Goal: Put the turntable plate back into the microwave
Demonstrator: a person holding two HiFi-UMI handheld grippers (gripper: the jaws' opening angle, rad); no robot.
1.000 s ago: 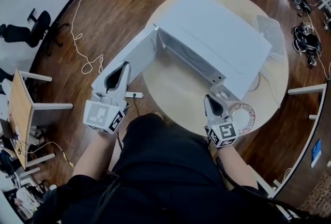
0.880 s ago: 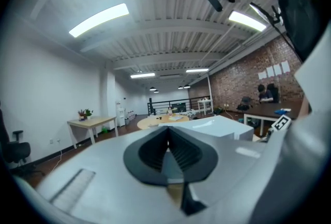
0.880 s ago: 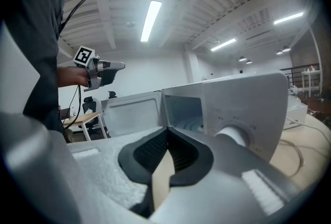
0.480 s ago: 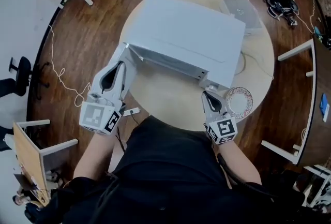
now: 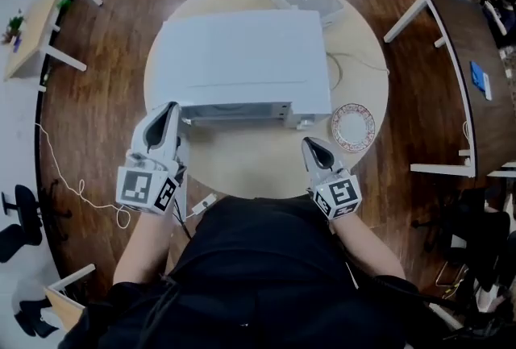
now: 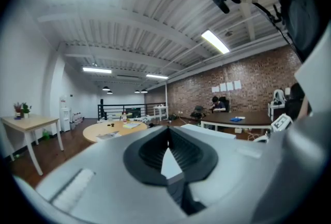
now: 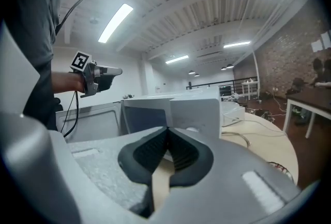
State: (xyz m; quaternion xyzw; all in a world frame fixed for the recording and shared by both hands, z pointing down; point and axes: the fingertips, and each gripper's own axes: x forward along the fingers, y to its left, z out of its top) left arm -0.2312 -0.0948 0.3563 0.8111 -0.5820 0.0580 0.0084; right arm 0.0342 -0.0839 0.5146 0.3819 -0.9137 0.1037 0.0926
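Plate: a round patterned plate [image 5: 352,127] is seen lying flat on the worktop [image 5: 242,166], just beside the front right corner of the microwave [image 5: 242,57] and outside it.
Microwave: it is set in the middle of the worktop; its door [image 7: 90,122] is seen swung open at the left in the right gripper view.
Right gripper: the right gripper [image 5: 309,144] is held over the worktop in front of the microwave; its fingers are closed together, with nothing between them.
Left gripper: the left gripper [image 5: 168,112] is held at the front left corner of the microwave, near the open door; its fingers are likewise pressed together and empty.
Key relation: the plate lies to the right of and slightly ahead of the right fingers, near them but apart; the left gripper is well apart from it, across the microwave front.
Long axis: none, the plate being round; a grasp at the near rim is judged likely.
Stage: the plate is judged not yet picked up.
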